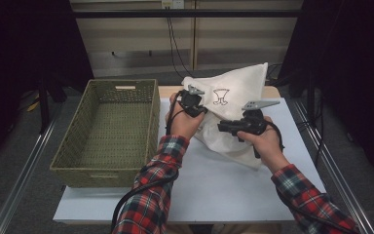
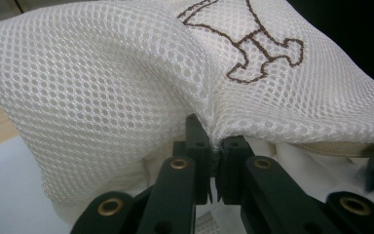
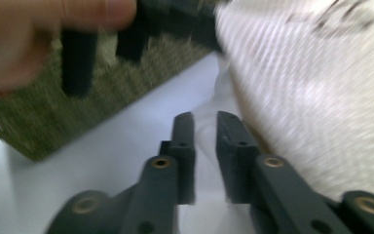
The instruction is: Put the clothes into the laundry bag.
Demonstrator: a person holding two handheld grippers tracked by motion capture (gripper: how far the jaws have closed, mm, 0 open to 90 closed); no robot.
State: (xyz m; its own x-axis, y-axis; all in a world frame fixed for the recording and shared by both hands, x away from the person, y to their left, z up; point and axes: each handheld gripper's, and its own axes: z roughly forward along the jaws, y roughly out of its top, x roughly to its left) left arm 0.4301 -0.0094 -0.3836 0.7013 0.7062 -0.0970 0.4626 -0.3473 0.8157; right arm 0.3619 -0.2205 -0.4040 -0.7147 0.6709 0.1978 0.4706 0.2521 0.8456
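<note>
The woven basket (image 1: 108, 131) sits at the table's (image 1: 214, 190) left, beside a white mesh bag (image 1: 233, 97). The left gripper (image 1: 191, 101) pinches the bag's fold. The right gripper's (image 1: 226, 127) jaws stand slightly apart at the bag's edge, nothing clamped.

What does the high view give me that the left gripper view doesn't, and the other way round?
High view: the woven basket standing left of the mesh bag, and the right gripper at the bag's near side. Left gripper view: a close look at the left gripper pinched shut on a fold of the mesh. Both: the white bag with its brown outline drawing.
</note>
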